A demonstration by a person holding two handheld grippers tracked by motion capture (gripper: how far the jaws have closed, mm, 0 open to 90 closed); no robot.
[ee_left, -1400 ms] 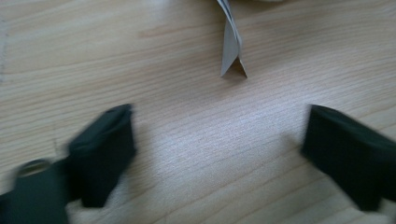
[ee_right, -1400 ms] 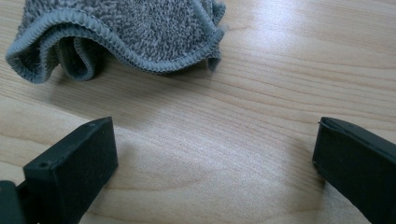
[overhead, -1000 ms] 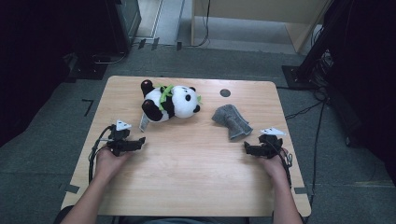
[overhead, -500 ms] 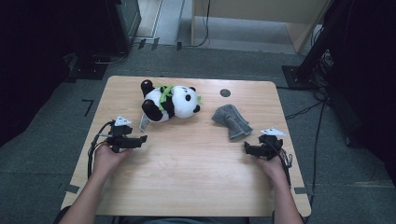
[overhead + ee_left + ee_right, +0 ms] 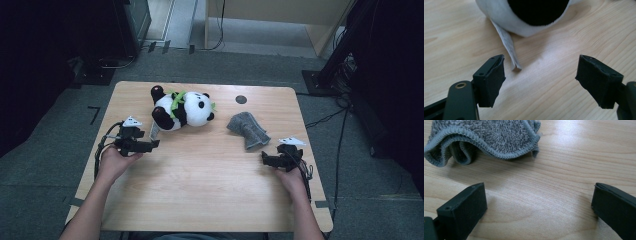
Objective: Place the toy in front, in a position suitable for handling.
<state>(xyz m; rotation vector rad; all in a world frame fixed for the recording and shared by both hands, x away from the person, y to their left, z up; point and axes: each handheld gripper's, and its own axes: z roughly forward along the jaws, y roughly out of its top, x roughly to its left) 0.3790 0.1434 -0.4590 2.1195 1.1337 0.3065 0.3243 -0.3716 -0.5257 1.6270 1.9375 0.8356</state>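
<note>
Black pads of the left gripper [image 5: 541,82] standing wide apart, nothing between them, just above bare wood. Past them, a grey-white cloth tag [image 5: 507,46] lying flat on the table [image 5: 200,200], its free end just ahead of the left pad, its other end running under the panda toy [image 5: 534,15]. Toy cut off by the top edge there: white belly and one black patch, no more. In the high view, same toy [image 5: 187,109] lying on its side at the far left of the table, green ribbon at the neck, face hard to make out. Right gripper [image 5: 539,207] likewise wide and empty, low over the wood; grey towel [image 5: 484,140] crumpled just beyond its left jaw, not touching, partly cropped. Farther off, small dark round spot [image 5: 241,99] near the table's far edge.
</note>
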